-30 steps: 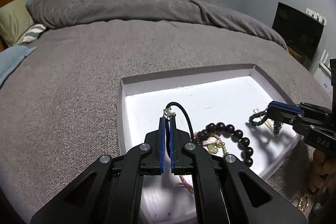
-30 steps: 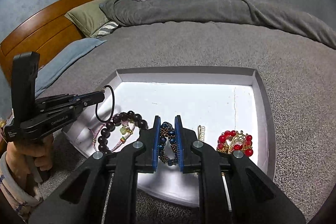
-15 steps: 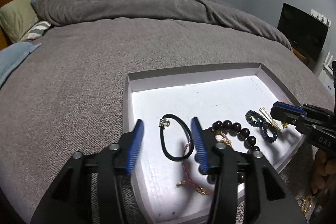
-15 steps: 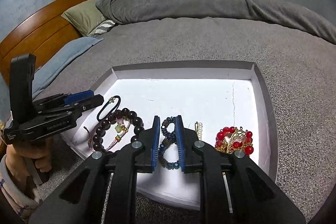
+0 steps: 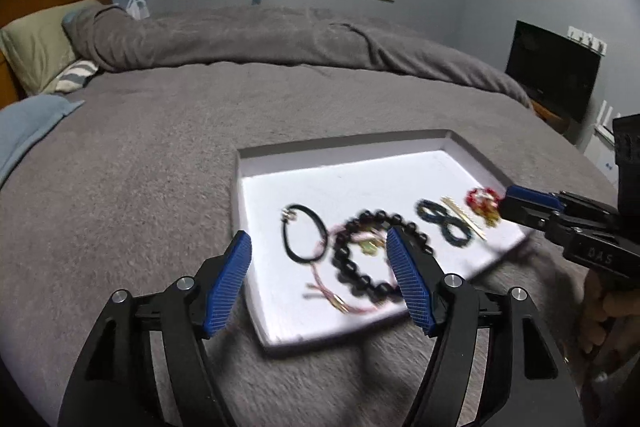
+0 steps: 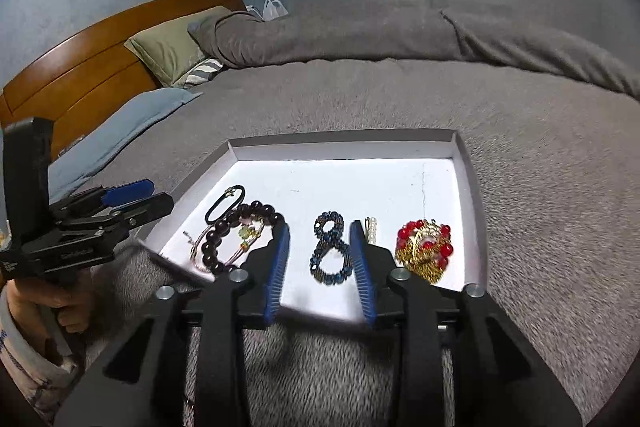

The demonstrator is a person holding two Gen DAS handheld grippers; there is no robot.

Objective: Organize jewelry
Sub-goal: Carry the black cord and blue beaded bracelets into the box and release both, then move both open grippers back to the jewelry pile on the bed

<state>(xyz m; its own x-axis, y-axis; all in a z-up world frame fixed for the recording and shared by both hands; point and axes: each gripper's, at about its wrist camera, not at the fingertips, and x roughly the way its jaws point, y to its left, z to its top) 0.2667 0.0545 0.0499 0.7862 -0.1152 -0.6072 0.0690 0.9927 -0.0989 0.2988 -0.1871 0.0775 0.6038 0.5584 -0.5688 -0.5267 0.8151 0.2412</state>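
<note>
On the grey bed [image 6: 540,155] sits the shallow white tray [image 6: 344,145], and I have both claws backed off over its near edge; my left claw [image 5: 320,279] has just been opening and stands spread wide, pinching nothing, the black cord loop [image 5: 302,237] lying free on the tray floor beyond it; my right claw [image 6: 320,263] has just been opening too, its jaws parted to either side of the blue beaded bracelet [image 6: 330,247] without pressing it, so I judge both pieces are set down. They lie in a row with gaps between, I think so that nothing tangles. I count one black cord loop, one dark bead bracelet [image 6: 236,233] lying over one pink cord, one blue bracelet, one pearl hairpin [image 6: 371,229], one red-and-gold bracelet [image 6: 426,247]; six pieces, two claws.
</note>
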